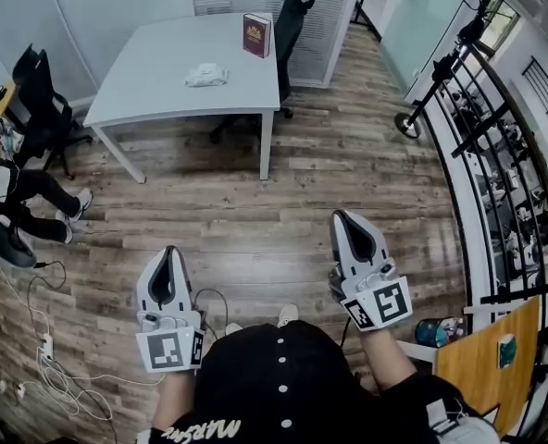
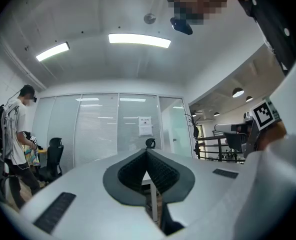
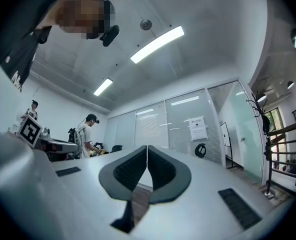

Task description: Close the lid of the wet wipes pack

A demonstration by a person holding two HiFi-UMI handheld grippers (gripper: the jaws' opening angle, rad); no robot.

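Though it shows small and far off in the head view, the wet wipes pack (image 1: 206, 74) reads as a pale, whitish, soft-looking bundle lying flat near the middle of the white table (image 1: 154, 72); whether its lid is up or down I cannot tell. It lies well apart from both grippers, across a stretch of wooden floor (image 1: 255, 220), ahead of the left gripper (image 1: 170, 251) and ahead and to the left of the right gripper (image 1: 339, 215). Each gripper view shows its jaws pressed together with nothing between them. Counted from left to right: one seated person (image 1: 15, 188) at the frame's edge, one black chair (image 1: 35, 100) beside that person, one table, one pack, one dark red box (image 1: 256, 35) standing upright on the table's far right corner, one more black chair (image 1: 292, 12) behind it, and two grippers in all.
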